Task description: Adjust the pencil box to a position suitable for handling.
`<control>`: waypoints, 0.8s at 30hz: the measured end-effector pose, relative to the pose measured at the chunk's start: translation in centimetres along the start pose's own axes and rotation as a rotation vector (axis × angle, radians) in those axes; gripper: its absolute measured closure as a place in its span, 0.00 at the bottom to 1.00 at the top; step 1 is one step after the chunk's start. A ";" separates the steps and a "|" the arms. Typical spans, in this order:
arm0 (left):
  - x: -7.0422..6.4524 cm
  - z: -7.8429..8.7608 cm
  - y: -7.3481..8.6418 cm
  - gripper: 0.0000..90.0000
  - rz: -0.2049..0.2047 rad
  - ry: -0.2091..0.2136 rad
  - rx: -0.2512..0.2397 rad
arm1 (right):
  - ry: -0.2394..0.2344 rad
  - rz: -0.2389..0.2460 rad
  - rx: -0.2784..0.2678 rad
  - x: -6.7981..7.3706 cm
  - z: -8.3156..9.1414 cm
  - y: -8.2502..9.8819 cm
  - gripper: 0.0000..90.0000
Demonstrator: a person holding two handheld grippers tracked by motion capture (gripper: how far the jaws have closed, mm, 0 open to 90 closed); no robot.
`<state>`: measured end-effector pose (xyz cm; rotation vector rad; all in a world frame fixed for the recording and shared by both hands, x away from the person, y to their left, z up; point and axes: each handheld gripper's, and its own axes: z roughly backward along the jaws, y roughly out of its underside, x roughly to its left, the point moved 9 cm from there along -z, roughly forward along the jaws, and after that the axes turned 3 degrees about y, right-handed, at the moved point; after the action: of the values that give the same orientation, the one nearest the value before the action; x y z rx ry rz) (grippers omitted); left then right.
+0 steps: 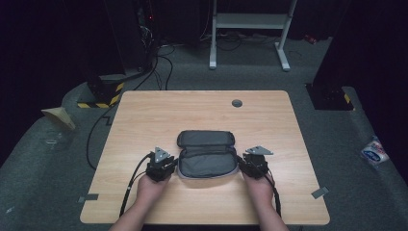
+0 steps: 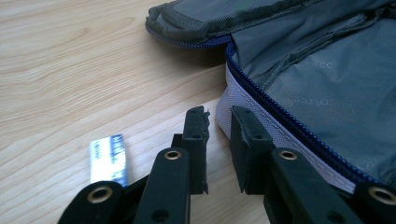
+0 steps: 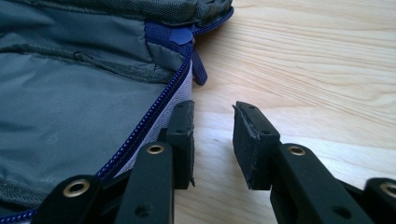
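Note:
A grey zip pouch (image 1: 207, 159) lies open on the wooden table (image 1: 154, 115), its lid flap folded back toward the far side. A blue zipper runs round its rim, with the blue pull tab (image 3: 198, 70) at the right corner. My left gripper (image 1: 173, 166) rests on the table at the pouch's left edge. In the left gripper view its jaws (image 2: 219, 116) stand nearly together beside the pouch wall (image 2: 243, 98), with nothing between them. My right gripper (image 1: 241, 164) sits at the pouch's right edge. There its jaws (image 3: 212, 112) are apart over bare wood, the left one against the pouch (image 3: 70, 93).
A small blue and white label (image 2: 108, 158) lies on the table left of the left jaw. A grey round cap (image 1: 236, 103) is set in the table near its far edge. On the floor are a white stand (image 1: 250, 21), cables (image 1: 163, 62) and a packet (image 1: 374, 151).

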<state>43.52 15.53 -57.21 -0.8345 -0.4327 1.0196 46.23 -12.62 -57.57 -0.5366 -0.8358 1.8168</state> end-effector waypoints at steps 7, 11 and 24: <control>1.1 0.6 0.4 0.85 0.014 -0.014 0.003 | -0.019 0.019 -0.001 1.6 -0.3 -0.6 0.76; 1.5 0.7 0.5 0.85 0.021 -0.023 -0.004 | -0.029 0.021 0.001 2.1 -0.3 -0.6 0.76; 2.5 1.9 0.2 0.82 0.006 -0.040 -0.036 | -0.012 0.004 -0.016 0.8 0.9 0.0 0.67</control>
<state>43.36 18.55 -56.34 -0.8488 -0.4843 1.0384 45.30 -12.14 -56.97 -0.5388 -0.8591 1.8203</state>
